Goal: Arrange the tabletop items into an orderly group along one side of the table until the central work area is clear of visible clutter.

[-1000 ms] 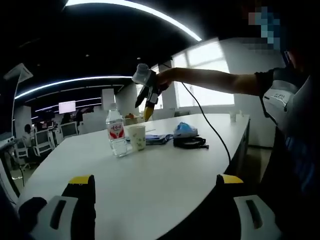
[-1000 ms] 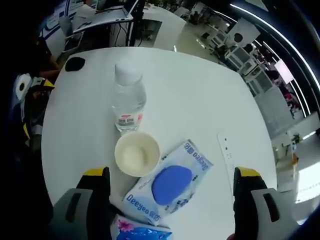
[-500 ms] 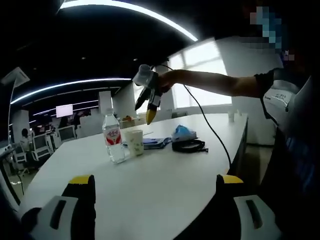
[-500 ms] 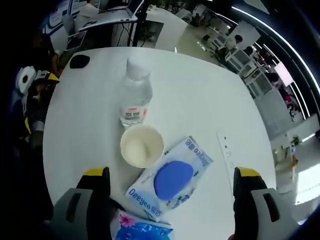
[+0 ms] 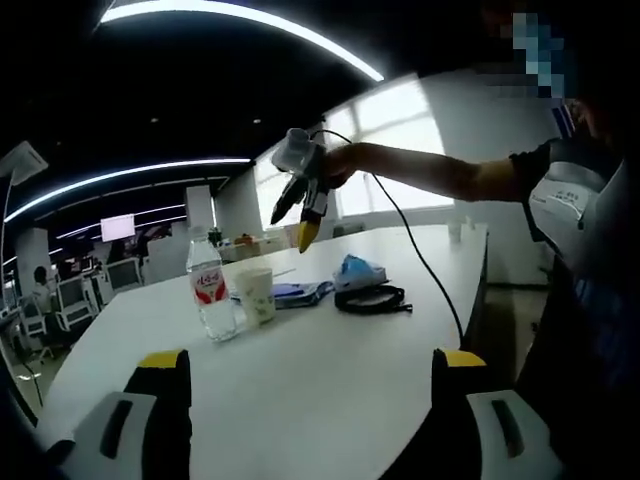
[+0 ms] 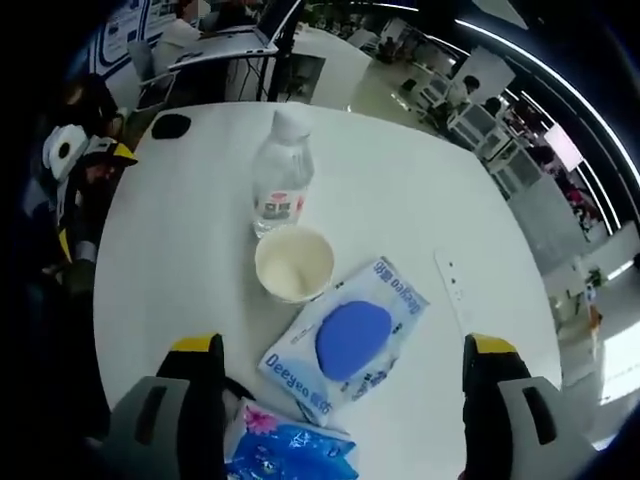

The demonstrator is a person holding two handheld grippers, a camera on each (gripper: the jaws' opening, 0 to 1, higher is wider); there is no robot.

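Observation:
A clear water bottle (image 5: 209,296) (image 6: 281,187) with a red label stands on the white table (image 5: 330,370). A white paper cup (image 5: 256,295) (image 6: 293,263) stands right beside it. Next to the cup lies a blue-and-white wipes pack (image 6: 348,340) (image 5: 293,292), then a blue floral packet (image 6: 290,452) (image 5: 357,269) and a black coiled strap (image 5: 372,298). My right gripper (image 6: 342,385) (image 5: 300,215) hangs open in the air above the cup and the pack, holding nothing. Low over the table's near edge, my left gripper (image 5: 312,400) is open and empty.
A flat white remote-like strip (image 6: 455,290) lies beyond the wipes pack. A small black object (image 6: 170,126) sits near the table's far edge. A person's arm (image 5: 440,172) stretches over the table from the right. Desks and chairs (image 6: 215,40) stand behind.
Both views have shifted a little with the hands. The right gripper has drifted slightly over the items. Nothing on the table has moved, and both grippers stay open.

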